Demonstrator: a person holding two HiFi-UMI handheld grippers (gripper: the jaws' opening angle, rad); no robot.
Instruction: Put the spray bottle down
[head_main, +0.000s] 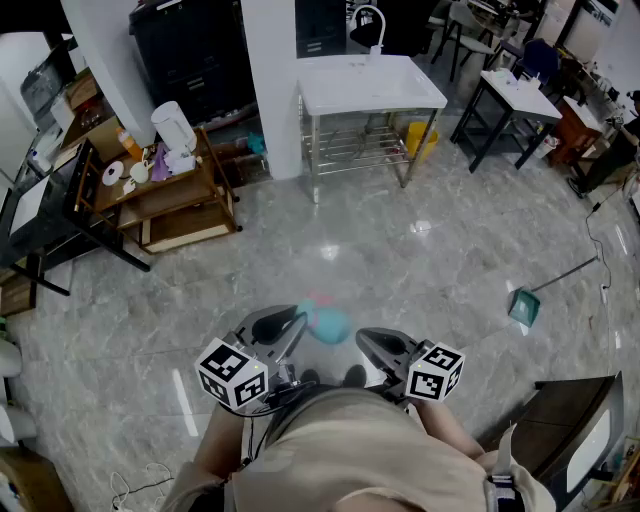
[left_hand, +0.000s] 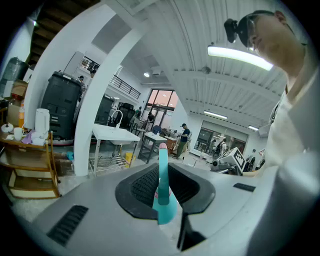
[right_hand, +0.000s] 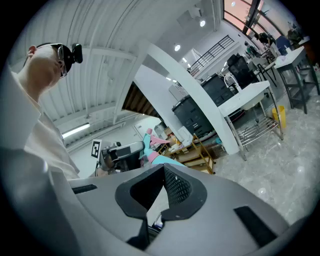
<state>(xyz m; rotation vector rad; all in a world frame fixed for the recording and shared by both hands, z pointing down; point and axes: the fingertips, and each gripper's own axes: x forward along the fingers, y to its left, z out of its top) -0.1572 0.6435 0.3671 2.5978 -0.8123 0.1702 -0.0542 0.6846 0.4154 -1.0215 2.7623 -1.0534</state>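
Gripping the spray bottle (head_main: 328, 322) is the left gripper (head_main: 293, 323); its two black pads are closed on the bottle's sides. The bottle is teal with a pink tip. In the left gripper view it stands upright between the pads (left_hand: 162, 200), the narrow upper part rising above them and a pale pink patch showing on the wider lower part. It hangs in the air in front of the person's torso, above the grey marbled floor (head_main: 420, 270) and not touching it.

The right gripper (head_main: 368, 342) is just beside the bottle, at the same height. Its jaws stand apart with nothing between them; only floor shows through the gap (right_hand: 157, 192). From the right gripper view, the bottle (right_hand: 159, 157) appears off to the side, clear of these jaws.

Both grippers are held close to the body, side by side, pointing forward and slightly downward.
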